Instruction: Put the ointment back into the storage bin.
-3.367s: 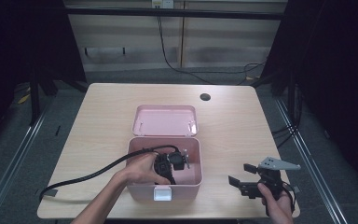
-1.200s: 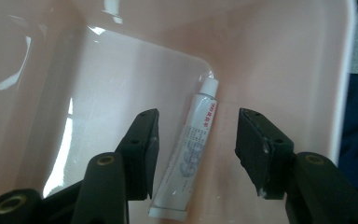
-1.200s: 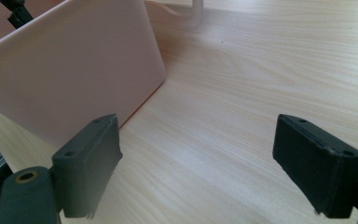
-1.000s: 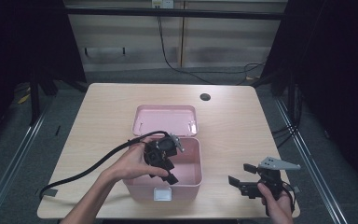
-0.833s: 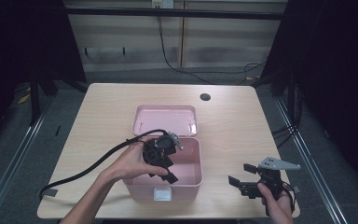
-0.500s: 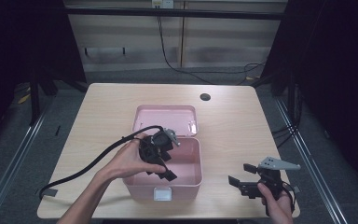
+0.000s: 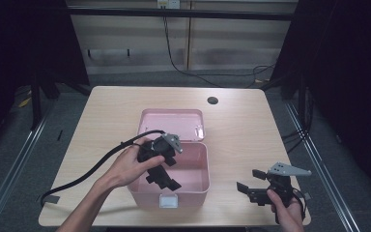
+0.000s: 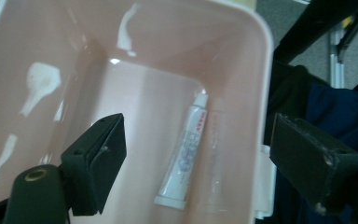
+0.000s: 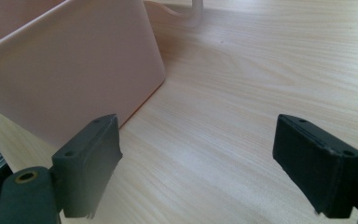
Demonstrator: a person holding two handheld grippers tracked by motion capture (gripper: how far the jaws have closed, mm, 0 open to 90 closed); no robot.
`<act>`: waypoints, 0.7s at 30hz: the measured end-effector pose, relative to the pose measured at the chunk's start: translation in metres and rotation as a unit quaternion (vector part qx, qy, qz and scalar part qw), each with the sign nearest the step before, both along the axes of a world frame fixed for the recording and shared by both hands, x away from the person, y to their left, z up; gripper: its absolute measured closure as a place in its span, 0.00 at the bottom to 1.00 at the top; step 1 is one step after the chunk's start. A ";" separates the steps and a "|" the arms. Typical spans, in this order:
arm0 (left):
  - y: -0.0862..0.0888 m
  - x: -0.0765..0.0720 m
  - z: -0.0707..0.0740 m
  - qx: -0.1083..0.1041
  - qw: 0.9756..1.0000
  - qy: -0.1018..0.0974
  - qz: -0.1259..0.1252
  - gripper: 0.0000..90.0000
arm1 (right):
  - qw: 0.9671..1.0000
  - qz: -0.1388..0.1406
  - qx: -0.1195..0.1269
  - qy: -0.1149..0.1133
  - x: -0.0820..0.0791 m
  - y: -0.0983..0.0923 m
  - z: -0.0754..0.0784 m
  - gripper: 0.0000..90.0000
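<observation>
A: Pink box point(image 7: 193, 186) sits near the table's point(image 7: 101, 116) middle, lid point(image 7: 171, 124) laid back on the far side. Inside?

B: 1 white tube point(image 8: 186, 150) lies on the bottom. The left gripper point(image 7: 162, 178) hangs over the box, jaws apart, empty.

A: Right gripper point(image 7: 251, 186)?

B: Near right of the box on the table, jaws spread wide, empty.

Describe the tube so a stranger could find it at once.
On the wooden table stands an open pink box. The white tube lies flat on its floor against one side wall, cap end toward a corner; it has blue and red print.
</observation>
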State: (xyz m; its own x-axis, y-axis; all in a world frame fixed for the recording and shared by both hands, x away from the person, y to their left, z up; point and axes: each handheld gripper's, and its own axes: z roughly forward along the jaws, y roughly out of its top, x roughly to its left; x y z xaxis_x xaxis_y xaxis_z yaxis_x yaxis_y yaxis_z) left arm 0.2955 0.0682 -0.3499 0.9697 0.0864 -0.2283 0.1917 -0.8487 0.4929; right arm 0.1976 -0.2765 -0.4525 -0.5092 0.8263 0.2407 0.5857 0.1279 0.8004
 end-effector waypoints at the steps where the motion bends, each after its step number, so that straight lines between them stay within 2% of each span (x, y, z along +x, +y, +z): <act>1: 0.001 -0.002 0.001 -0.001 1.000 -0.002 0.002 0.20 | 1.000 0.000 0.000 0.001 0.000 0.000 0.000 0.16; 8: 0.014 -0.004 0.002 -0.007 1.000 -0.013 0.003 0.20 | 1.000 0.000 0.000 0.000 0.000 0.000 0.000 0.16; 11: 0.029 -0.006 0.006 -0.024 1.000 -0.014 0.010 0.19 | 1.000 -0.001 0.000 0.001 0.000 0.000 0.000 0.16; 18: 0.049 -0.005 0.010 -0.040 0.999 -0.023 0.024 0.19 | 1.000 -0.002 0.000 0.002 0.000 0.000 0.000 0.16; 21: 0.057 -0.006 0.010 -0.048 0.998 -0.019 0.035 0.19 | 1.000 -0.002 0.000 0.001 0.000 0.000 0.000 0.16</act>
